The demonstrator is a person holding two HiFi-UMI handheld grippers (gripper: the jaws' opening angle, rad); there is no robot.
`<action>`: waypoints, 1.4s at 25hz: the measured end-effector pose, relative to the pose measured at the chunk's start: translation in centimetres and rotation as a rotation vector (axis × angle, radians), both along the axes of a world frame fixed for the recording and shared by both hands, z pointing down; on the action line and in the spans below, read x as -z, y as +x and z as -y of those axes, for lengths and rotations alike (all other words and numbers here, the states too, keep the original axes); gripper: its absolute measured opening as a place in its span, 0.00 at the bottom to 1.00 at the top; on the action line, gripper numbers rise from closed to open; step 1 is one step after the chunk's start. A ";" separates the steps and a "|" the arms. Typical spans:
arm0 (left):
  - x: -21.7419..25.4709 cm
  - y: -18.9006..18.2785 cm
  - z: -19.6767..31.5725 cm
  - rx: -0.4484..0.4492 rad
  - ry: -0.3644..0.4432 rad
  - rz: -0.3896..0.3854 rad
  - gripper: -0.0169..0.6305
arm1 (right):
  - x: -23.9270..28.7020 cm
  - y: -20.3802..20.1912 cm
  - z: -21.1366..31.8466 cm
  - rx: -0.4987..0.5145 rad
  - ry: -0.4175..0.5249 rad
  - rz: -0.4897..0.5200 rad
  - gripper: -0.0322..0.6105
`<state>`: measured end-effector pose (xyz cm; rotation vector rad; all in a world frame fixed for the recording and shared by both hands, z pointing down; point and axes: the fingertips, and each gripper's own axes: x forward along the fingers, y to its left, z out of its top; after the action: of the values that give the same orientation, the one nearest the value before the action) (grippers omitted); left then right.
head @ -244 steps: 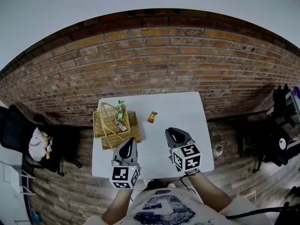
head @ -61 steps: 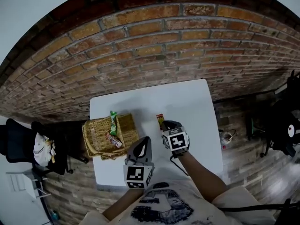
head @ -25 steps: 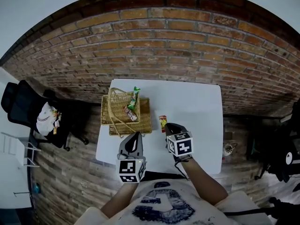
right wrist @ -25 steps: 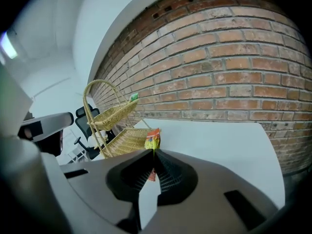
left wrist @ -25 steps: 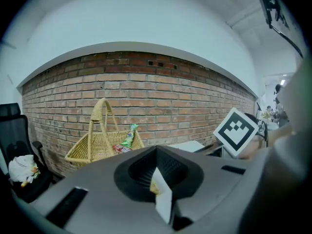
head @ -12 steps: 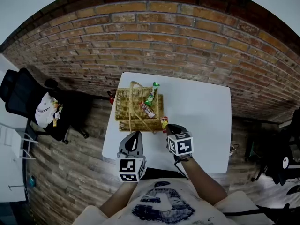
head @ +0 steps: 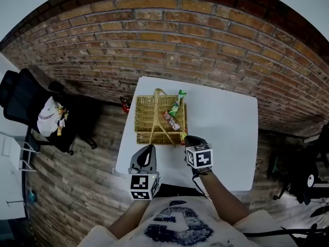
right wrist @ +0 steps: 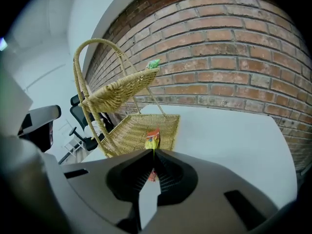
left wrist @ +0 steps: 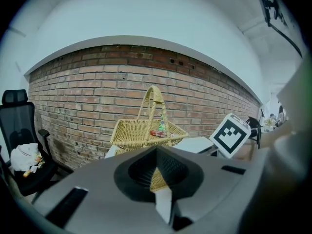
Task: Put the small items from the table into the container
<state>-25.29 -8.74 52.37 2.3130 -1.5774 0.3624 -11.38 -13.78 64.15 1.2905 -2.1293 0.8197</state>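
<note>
Head view shows a white desk [head: 226, 122] carrying a wicker basket [head: 146, 120] with two wrapped snacks [head: 172, 120] inside. The left gripper [head: 146, 150] hangs near the basket's front edge, jaws together and empty. The right gripper [head: 191, 139] is clamped on a small orange-and-yellow packet [right wrist: 152, 139] at the basket's near right corner.

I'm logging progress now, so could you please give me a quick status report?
Right claw shut on snack packet, at near corner of basket. Left claw shut, empty. Nothing in the way.
</note>
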 end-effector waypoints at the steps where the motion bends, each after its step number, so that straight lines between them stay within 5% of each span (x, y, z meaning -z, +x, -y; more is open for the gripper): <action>1: -0.2 -0.1 0.1 0.000 -0.003 -0.002 0.10 | -0.3 -0.1 0.1 0.002 -0.004 -0.005 0.10; 35: -2.5 0.0 1.4 -0.016 -0.067 -0.020 0.10 | -5.4 -1.1 2.3 0.060 -0.062 -0.136 0.10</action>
<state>-25.28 -10.17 54.88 2.2729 -1.5149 0.3882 -12.48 -16.05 69.54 1.2095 -2.0102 0.7446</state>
